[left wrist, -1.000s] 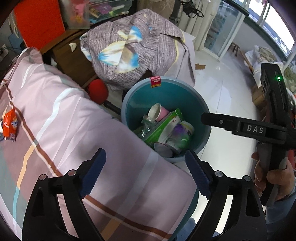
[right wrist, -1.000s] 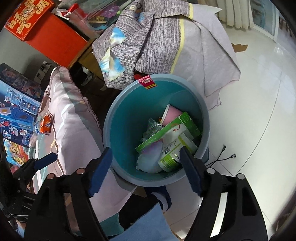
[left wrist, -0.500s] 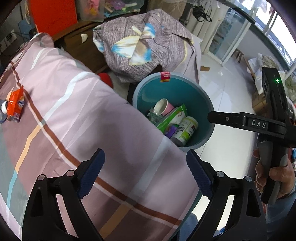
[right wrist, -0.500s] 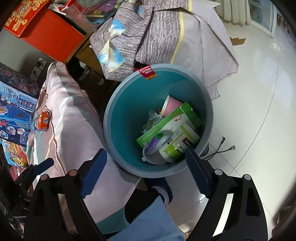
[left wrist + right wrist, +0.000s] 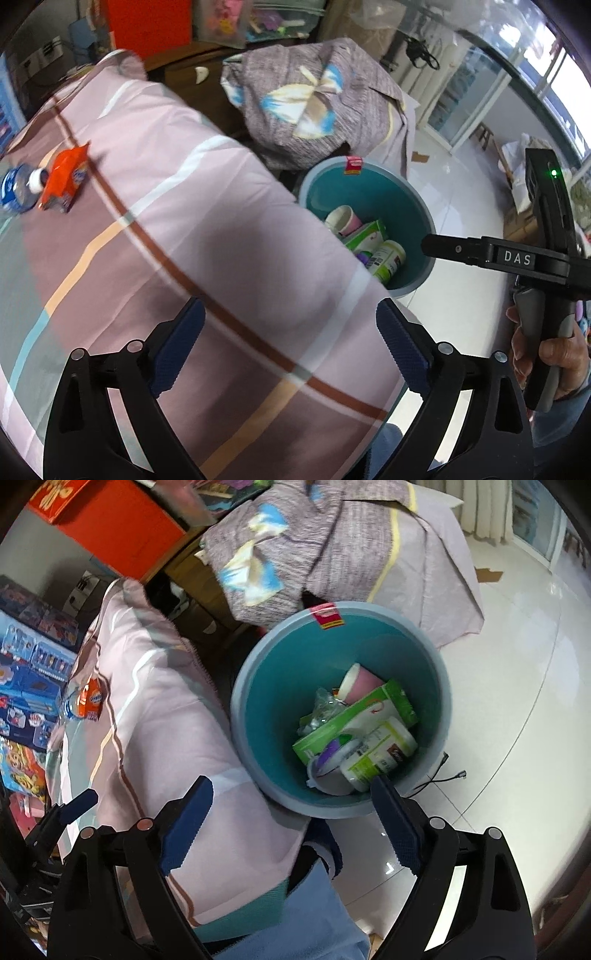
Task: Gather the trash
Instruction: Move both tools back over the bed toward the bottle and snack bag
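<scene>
Beside the bed stands a teal bin [image 5: 258, 686], on the white tiled floor [image 5: 517, 701], and already some trash lies in it: a pink paper cup [image 5: 360, 681], a green and white carton [image 5: 373, 712], a white bottle with a green label [image 5: 376, 755], a purple-lidded tub [image 5: 332, 760] and some crumpled clear plastic [image 5: 319, 710]. A red sticker [image 5: 327, 616] sits on the far rim.

We hold our left gripper [image 5: 290, 349] above the pink striped bedcover [image 5: 192, 206]; its jaws are opening, wide apart, with nothing between them but the cover below. Our right gripper [image 5: 291, 825] hangs over the near edge of the bin and the bed's corner; its jaws stand wide and bare, gripping nothing. In the left view we also see the right tool from the side, with the right hand [image 5: 546, 354] around its handle.

Two pieces of trash are on the bed, far toward the left of it: an orange snack packet [image 5: 62, 177] and, just beside it and touching, a clear bottle with a blue label [image 5: 16, 188]. Both lie well apart from either gripper.

Behind the bin a grey patterned cloth [image 5: 314, 107] is heaped over furniture, and an orange box [image 5: 107, 520] stands further back.
</scene>
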{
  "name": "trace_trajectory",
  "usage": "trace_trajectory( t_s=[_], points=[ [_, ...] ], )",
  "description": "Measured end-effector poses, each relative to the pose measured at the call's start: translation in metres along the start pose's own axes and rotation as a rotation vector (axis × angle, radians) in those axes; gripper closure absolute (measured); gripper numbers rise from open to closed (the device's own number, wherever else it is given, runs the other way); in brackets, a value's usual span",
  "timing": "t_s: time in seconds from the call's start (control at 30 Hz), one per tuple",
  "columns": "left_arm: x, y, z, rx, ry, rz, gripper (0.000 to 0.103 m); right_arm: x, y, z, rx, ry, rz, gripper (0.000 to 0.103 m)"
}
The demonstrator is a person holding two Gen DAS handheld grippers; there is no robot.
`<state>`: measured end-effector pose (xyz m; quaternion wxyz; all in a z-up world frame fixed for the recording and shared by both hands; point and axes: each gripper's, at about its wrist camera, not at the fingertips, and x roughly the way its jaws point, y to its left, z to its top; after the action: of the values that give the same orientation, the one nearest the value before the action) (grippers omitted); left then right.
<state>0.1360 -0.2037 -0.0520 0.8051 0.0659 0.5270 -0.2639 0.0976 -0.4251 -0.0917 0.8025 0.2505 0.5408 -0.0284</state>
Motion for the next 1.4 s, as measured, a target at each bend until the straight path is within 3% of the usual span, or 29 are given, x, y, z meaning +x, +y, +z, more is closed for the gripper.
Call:
trace_trajectory(
  t_s=[0.47,0.8,1.17,1.4],
  points=[
    [-0.036,0.087,-0.018,-0.161,-0.063,0.012,0.008,0.018,0.111,0.013,-0.19,0.034,-0.027,0.02],
    [-0.065,0.168,-0.031,-0.278,-0.117,0.08,0.005,0.043,0.193,0.022,-0.329,0.082,-0.045,0.02],
    [-0.074,0.262,-0.034,-0.43,-0.131,0.138,0.005,0.101,0.303,0.048,-0.472,0.153,0.011,0.02],
    [-0.075,0.302,-0.025,-0.456,-0.128,0.172,0.005,0.145,0.35,0.075,-0.452,0.214,0.068,0.02]
  ],
)
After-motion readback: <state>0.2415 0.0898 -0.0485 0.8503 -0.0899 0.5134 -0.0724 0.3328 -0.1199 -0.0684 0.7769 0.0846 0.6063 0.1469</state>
